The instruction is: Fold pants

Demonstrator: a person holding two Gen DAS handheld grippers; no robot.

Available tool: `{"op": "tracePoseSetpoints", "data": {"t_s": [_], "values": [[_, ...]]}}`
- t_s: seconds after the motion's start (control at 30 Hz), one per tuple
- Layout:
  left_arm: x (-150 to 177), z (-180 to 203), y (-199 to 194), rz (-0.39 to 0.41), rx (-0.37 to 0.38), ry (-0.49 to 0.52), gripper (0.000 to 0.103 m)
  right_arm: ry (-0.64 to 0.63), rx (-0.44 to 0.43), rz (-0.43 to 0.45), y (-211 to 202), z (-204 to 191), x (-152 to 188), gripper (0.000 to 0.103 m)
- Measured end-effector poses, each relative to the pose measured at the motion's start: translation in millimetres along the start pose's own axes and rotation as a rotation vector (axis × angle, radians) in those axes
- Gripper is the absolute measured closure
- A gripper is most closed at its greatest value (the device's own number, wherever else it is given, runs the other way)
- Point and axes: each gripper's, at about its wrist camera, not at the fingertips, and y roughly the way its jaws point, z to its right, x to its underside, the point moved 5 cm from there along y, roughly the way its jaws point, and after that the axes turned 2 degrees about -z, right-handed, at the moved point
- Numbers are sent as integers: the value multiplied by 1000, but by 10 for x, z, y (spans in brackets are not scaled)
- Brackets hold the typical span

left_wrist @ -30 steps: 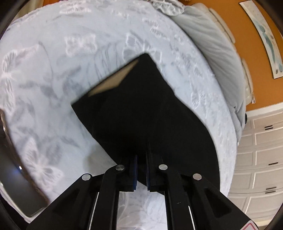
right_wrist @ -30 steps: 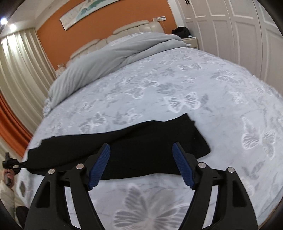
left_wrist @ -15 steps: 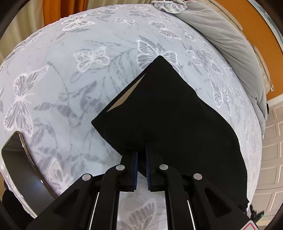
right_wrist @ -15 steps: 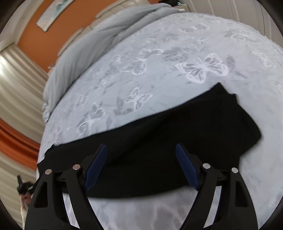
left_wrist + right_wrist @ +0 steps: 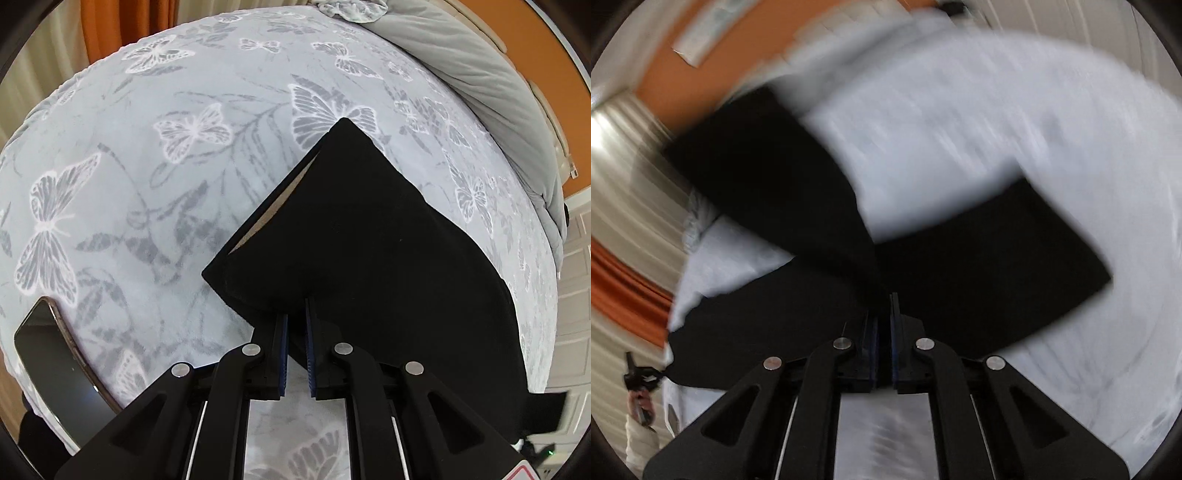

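The black pants (image 5: 376,251) lie on a bed with a grey butterfly-print cover (image 5: 155,177). My left gripper (image 5: 295,332) is shut on the near edge of the pants at the waistband end, where a tan lining shows. In the blurred right wrist view, my right gripper (image 5: 884,325) is shut on the pants (image 5: 990,266) and holds a fold of black cloth (image 5: 768,177) lifted above the bed cover (image 5: 960,129).
A dark phone (image 5: 55,369) lies on the bed's left near edge. A grey duvet (image 5: 472,62) is bunched at the headboard. White wardrobe doors (image 5: 572,332) stand to the right. Orange wall and curtains (image 5: 624,288) are behind.
My right gripper has dropped onto the pants, shut on them and lifted a fold up, moving fast. My left gripper stays shut on the waistband end, with the view tilted a little lower.
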Motion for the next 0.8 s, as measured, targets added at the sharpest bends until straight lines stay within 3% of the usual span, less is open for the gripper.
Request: {"op": "tracePoseSetpoints", "data": {"t_s": [0.13,0.17,0.2,0.23,0.27,0.3,0.37,0.43,0.53,0.57,0.63,0.67,0.7,0.73,0.77,0.8], "values": [[23,1,-9,3,-21,21,93,-42,36,41,-140,-66,6,86],[25,-2,-5,2,-22,20,92,-65,71,67,-212,-88,-11,69],[27,-6,-4,2,-26,20,92,-130,177,111,-287,-138,-13,55],[25,-6,0,1,-28,20,91,-203,256,140,-328,-202,-7,34],[27,-3,2,2,-31,23,91,-285,310,156,-353,-269,17,31],[26,1,4,3,-37,26,91,-458,393,160,-331,-425,111,31],[22,27,4,8,-59,46,91,-682,506,176,-288,-626,297,32],[9,58,12,13,-75,63,91,-833,555,208,-280,-775,456,32],[-32,67,29,19,-93,65,91,-938,581,278,-256,-970,508,32],[-47,67,44,17,-96,60,91,-947,588,289,-228,-990,489,32],[-70,71,73,15,-106,57,92,-916,581,221,-32,-926,371,35],[-85,69,88,14,-111,52,92,-893,554,176,65,-904,331,52],[-109,74,98,15,-115,48,92,-834,474,113,138,-836,279,62],[-131,75,101,17,-118,47,92,-719,375,85,113,-750,165,81],[-149,76,105,17,-121,47,92,-626,322,82,55,-682,63,90],[-174,75,105,22,-123,47,92,-489,244,96,-73,-523,-93,91]]}}
